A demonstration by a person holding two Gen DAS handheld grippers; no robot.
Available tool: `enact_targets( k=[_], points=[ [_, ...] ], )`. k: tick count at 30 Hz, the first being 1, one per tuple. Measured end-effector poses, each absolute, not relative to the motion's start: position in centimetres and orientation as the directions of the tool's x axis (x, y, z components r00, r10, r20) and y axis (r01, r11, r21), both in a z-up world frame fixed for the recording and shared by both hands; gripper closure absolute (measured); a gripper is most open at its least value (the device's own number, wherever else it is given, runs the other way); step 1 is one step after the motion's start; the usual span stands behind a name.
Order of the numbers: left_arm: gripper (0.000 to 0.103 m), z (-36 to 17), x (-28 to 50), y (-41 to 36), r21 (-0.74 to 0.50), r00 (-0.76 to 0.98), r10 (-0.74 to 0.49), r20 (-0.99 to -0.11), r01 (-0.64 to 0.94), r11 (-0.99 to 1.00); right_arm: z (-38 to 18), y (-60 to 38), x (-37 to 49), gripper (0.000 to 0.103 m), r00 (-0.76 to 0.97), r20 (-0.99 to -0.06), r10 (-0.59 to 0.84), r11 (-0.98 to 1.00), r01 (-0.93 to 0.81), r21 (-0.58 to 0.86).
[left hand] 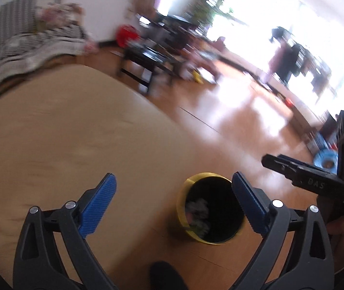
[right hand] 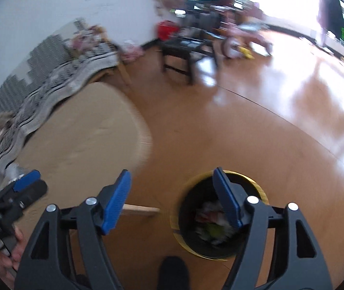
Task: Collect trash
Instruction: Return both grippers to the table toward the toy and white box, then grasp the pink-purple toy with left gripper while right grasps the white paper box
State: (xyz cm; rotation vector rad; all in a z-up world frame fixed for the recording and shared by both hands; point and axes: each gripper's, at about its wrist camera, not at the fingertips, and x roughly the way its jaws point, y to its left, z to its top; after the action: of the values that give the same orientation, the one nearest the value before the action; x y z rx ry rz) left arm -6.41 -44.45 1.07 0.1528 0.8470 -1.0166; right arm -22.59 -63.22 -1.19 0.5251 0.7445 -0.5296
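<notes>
A round bin (left hand: 210,209) with a gold rim and black inside stands on the wooden floor, with crumpled trash (left hand: 197,213) in it. My left gripper (left hand: 173,203) is open and empty, held above the bin's left side. In the right wrist view the bin (right hand: 216,215) sits low and right, with crumpled trash (right hand: 212,222) inside. My right gripper (right hand: 172,193) is open and empty above it; its right finger overlaps the bin's rim. The right gripper's body (left hand: 317,181) shows at the right of the left wrist view. The left gripper (right hand: 24,186) shows at the lower left of the right wrist view.
A beige rug (left hand: 63,133) covers the floor left of the bin. A striped blanket (right hand: 51,84) drapes over furniture at the back left. A black low table (right hand: 186,48) and a red object (left hand: 126,35) stand farther back. A dark shoe tip (right hand: 174,273) is at the bottom edge.
</notes>
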Motion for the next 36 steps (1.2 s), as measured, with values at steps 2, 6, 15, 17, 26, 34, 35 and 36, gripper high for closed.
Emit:
enact_targets(
  k=[2,6,15,17,26,34,35,36],
  points=[
    [0.008,2.4,-3.4,-39.5,-0.222,0.343,-0.645,-0.683,0.743,0.631,-0.2,-60.5,-19.2,0.033,0.648,-0.728,-0.222,0.791,0.557,0.254],
    [0.008,3.4,1.2,-30.3,-0.133,0.491,-0.524,-0.696,0.629,0.766,1.4,-52.5,-10.6,0.033,0.699,-0.706,-0.110,0.877,0.403,0.262],
    [0.008,1.8,9.6,-12.5,-0.168,0.610,-0.344,-0.714,0.327,0.930,2.0,-33.3,5.1,0.033,0.707,-0.699,0.106,0.975,0.063,0.213],
    [0.008,1.3,11.5,-10.0,-0.175,0.617,-0.300,-0.728,0.256,0.951,1.3,-30.2,7.4,0.033,0.696,-0.705,0.133,0.980,0.013,0.198],
    [0.008,-2.1,18.3,-2.8,-0.114,0.632,-0.148,-0.761,0.095,0.989,-4.0,-23.8,12.8,0.033,0.631,-0.756,0.172,0.985,-0.090,0.148],
    [0.008,-5.3,23.8,-2.0,-0.144,0.568,-0.146,-0.810,0.048,0.988,-6.9,-20.7,16.3,0.033,0.599,-0.781,0.179,0.983,-0.143,0.115],
    [0.008,-5.7,24.1,-2.1,-0.138,0.561,-0.144,-0.815,0.052,0.989,-7.3,-20.3,16.8,0.033,0.594,-0.785,0.174,0.983,-0.151,0.104],
    [0.008,-5.9,24.2,-2.4,-0.134,0.558,-0.143,-0.817,0.057,0.989,-7.6,-20.0,17.1,0.033,0.594,-0.787,0.168,0.984,-0.154,0.094]
  ],
)
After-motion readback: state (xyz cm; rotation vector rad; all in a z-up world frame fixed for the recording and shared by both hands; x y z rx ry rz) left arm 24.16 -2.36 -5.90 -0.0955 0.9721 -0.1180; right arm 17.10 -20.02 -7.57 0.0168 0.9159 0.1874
